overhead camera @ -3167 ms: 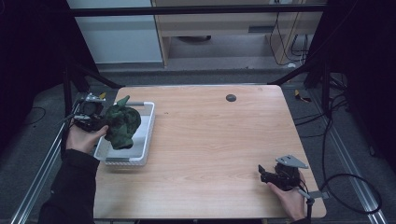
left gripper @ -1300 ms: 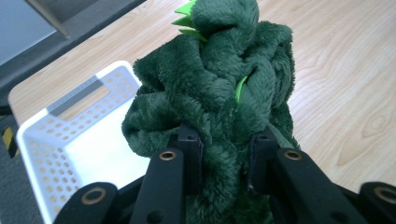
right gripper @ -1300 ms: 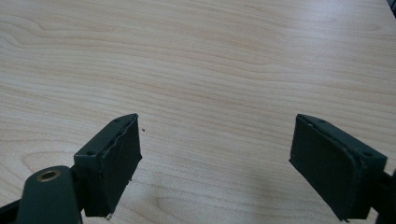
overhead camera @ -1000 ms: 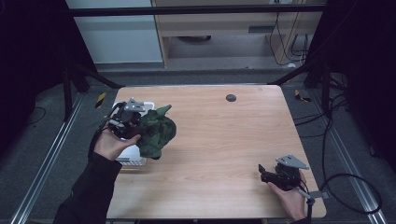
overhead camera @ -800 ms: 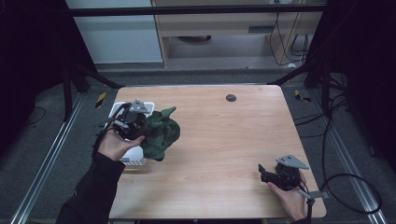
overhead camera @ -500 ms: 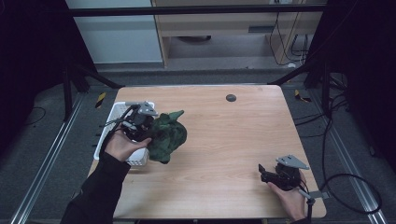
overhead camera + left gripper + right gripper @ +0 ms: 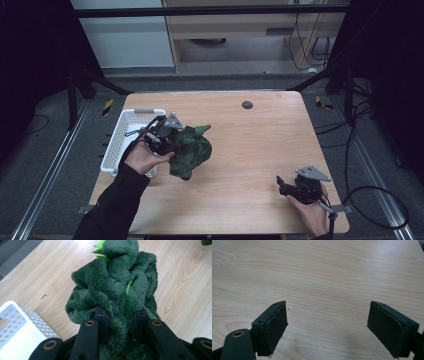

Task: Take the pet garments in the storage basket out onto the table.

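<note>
High view: plush toy (image 7: 191, 151) beside basket (image 7: 121, 141)

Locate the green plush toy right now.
In the high view the green plush toy is at the table's left, clamped in the left gripper, just right of the white basket.

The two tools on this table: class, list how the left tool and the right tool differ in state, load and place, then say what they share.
1. The left tool is shut on the green plush toy; the right tool is open and holds nothing.
2. The left tool is beside the white basket at the table's left; the right tool rests near the wooden table's front right corner.
Shared: both have two black jaws and are held in a hand.
</note>
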